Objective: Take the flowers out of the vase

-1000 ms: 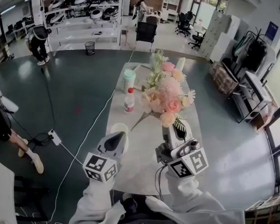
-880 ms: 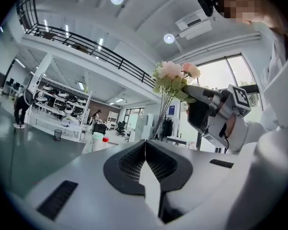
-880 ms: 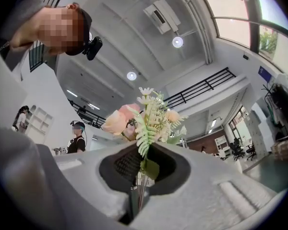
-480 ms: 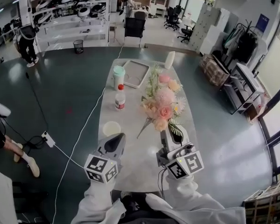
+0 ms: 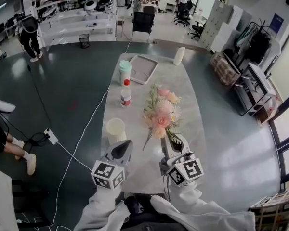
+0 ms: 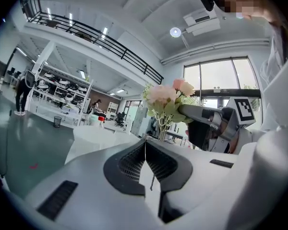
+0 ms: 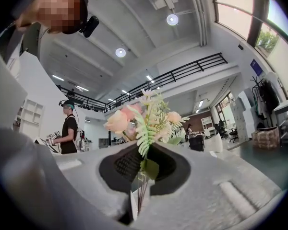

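A bouquet of pink, peach and white artificial flowers [image 5: 160, 112] hangs tilted over the white table [image 5: 185, 97]. My right gripper [image 5: 164, 146] is shut on its stems, near the table's front edge. In the right gripper view the stems and a fern leaf [image 7: 145, 128] rise from between the closed jaws [image 7: 142, 178]. My left gripper [image 5: 124, 147] is to the left of it, shut with nothing in it [image 6: 145, 153]. In the left gripper view the bouquet [image 6: 165, 97] shows ahead and to the right. A cream cylindrical vessel [image 5: 115, 128] stands just beyond the left gripper, apart from the flowers.
Further along the table stand a red-capped bottle [image 5: 125, 96], a green-lidded cup [image 5: 125, 71], a grey tray [image 5: 143, 69] and a white vessel [image 5: 179, 56]. A cable and socket block [image 5: 50, 135] lie on the floor at the left. People stand at the back left [image 5: 29, 35].
Both grippers have sunk towards the table, and the bouquet has come down with the right one. It now hangs low over the tabletop. Both pairs of jaws stayed shut.
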